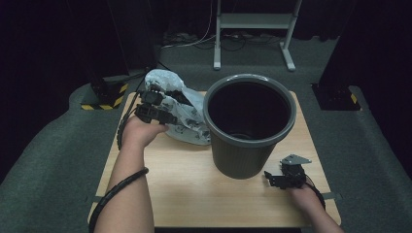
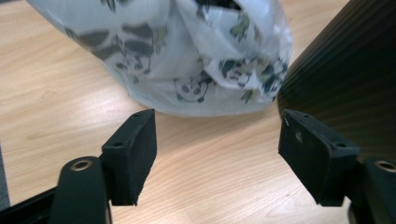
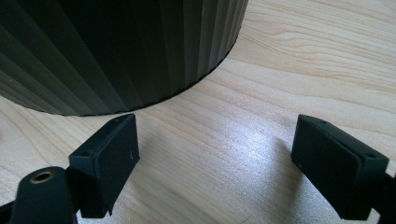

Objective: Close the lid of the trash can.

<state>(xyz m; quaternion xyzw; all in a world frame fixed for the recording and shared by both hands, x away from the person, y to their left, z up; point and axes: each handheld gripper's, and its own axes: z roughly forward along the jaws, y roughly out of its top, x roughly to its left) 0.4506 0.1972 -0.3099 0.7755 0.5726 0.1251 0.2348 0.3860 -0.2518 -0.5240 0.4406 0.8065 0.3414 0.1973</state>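
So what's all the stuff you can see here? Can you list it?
Bin: one, dark grey with ribbed sides, standing upright in the middle of the table, nothing visible inside.
Plastic bag: one, white with a panda print, crumpled on the table at the bin's left, touching it.
Table: one, light wood, under everything.
Metal stand: one, pale grey, on the floor behind the table.
Floor: grey carpet around the table.
Left gripper: one, black, jaws open, just in front of the bag.
Right gripper: one, black, jaws open, low over the table by the bin's base.
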